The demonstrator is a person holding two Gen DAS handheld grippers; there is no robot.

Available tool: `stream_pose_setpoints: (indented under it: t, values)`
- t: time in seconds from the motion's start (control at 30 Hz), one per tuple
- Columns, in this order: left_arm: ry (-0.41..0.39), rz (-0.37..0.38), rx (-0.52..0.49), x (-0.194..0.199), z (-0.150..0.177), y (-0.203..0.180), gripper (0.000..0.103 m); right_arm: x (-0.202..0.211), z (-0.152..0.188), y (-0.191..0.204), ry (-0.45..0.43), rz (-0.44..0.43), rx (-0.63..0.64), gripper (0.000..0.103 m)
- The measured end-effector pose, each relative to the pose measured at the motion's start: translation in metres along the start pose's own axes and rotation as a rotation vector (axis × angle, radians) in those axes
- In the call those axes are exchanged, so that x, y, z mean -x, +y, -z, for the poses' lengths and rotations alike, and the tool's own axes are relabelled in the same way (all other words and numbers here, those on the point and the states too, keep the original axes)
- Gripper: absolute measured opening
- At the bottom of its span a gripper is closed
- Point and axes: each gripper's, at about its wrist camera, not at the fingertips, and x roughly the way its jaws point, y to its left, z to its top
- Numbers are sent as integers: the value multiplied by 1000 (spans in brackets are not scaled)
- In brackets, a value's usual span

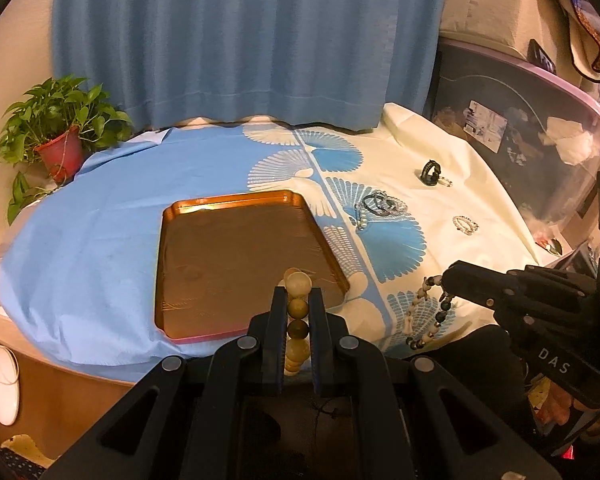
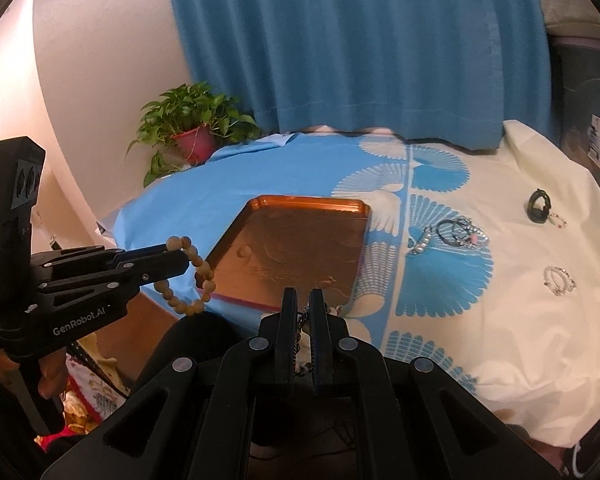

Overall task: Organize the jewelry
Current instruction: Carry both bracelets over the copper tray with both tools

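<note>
The left gripper [image 1: 298,294] is clamping a wooden bead bracelet [image 1: 297,314] at lower centre, over the tray [image 1: 188,216]. The right gripper [image 2: 303,300] is pinching a beaded necklace [image 1: 422,308]; its own view is showing perhaps only a chain.

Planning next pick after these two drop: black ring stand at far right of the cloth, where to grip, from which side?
Take the black ring stand by its upright hoop, tongs straddling the thin rim from above. It stands on edge; the small beaded ring lies at its right, so avoid sweeping in from there.
</note>
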Motion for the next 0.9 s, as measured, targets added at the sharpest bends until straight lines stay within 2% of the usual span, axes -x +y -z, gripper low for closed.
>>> stream_pose_setpoints:
  t: [0.3,0.53,0.67,0.9]
  values:
    - [2,18,42,-15,-17,29,8,-33,-18,5,22,-9,13,6]
    - [-14,6,49,-34,-46,53,8,-72,-49,9,12,-22,27,6]
    - [-9,1,57,-54,-59,65,8,-98,-65,7,14,-28,27,6]
    - [48,0,70,-100,-65,80,8,-146,-82,0,39,-27,27,6]
